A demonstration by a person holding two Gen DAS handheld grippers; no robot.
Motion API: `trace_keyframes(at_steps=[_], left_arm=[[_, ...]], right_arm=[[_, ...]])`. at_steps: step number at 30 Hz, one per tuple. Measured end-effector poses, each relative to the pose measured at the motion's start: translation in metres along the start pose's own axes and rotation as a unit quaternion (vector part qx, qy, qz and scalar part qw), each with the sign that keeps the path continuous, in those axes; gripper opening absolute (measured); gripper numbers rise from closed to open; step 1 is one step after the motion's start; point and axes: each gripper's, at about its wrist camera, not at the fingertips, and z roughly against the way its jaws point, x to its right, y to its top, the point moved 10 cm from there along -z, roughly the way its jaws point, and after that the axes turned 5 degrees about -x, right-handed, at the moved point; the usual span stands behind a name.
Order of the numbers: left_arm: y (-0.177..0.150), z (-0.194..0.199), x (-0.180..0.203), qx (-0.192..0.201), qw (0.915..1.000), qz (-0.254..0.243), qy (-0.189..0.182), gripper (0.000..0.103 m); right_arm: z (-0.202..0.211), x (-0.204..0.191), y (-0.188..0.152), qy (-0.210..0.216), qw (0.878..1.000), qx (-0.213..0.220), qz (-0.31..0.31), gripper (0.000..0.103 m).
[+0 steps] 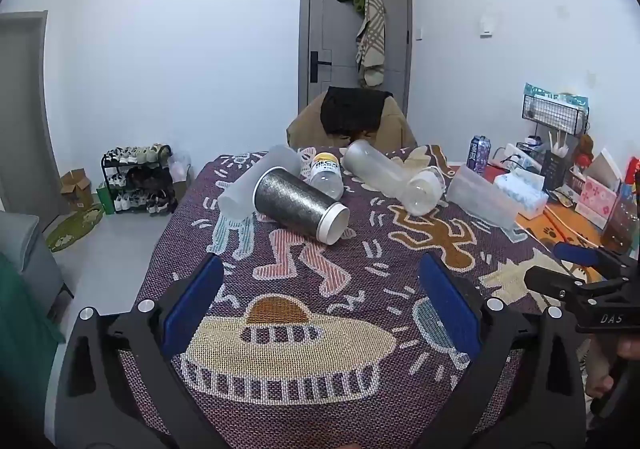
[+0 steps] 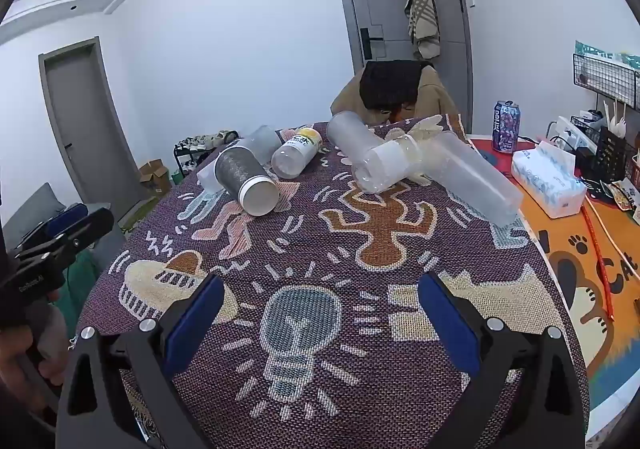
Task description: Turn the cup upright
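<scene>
A dark glittery cup with a white rim lies on its side on the patterned cloth, its mouth toward me; it also shows in the right wrist view. Frosted cups and clear bottles lie on their sides around it. My left gripper is open and empty, well short of the cups. My right gripper is open and empty, also short of them. The right gripper shows at the right edge of the left wrist view.
The woven cloth covers the table. An orange mat, a tissue pack, a drink can and a wire rack crowd the right side. A chair with clothes stands behind the table.
</scene>
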Motion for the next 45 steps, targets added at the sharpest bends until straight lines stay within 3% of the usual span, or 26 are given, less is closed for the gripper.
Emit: trace_keyframes(at_steps=[15,45], left_arm=[[0.005,0.013,0.003,0.026,0.9994,-0.004,-0.021,0.097],[0.003,0.012,0.014,0.020,0.9994,-0.005,-0.029,0.097]], right_arm=[[0.005,-0.005,0.002,-0.004,1.000,0.007,0.003,0.095],[0.017,0.006,-0.001,-0.016,1.000,0.018,-0.009,0.095]])
